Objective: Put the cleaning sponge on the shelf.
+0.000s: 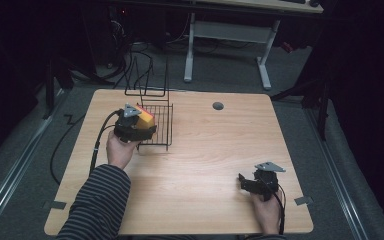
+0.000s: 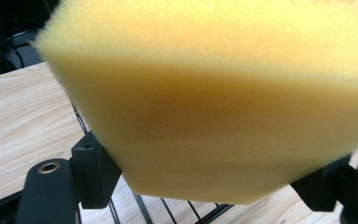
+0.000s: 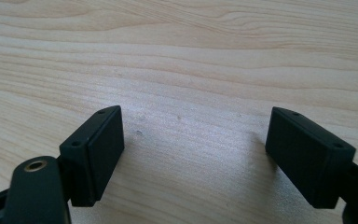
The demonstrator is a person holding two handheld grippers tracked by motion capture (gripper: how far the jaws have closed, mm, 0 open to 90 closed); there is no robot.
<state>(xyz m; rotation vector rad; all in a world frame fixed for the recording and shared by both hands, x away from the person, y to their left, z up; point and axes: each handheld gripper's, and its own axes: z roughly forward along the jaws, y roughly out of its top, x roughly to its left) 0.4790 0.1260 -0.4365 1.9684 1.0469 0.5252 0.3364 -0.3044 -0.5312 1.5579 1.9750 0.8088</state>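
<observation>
High view has the left gripper (image 1: 141,124) clenched on a yellow sponge (image 1: 147,120) over the wire rack (image 1: 161,131); next, lowering and releasing. Right gripper (image 1: 247,182) idles, fingers spread, on the tabletop (image 1: 205,155).

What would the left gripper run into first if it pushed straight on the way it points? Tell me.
Probably the black wire rack. The left gripper, shut on the yellow sponge, points toward it, and rack wires show just below the sponge, so the sponge would likely meet the rack first. Depth is unclear.
</observation>
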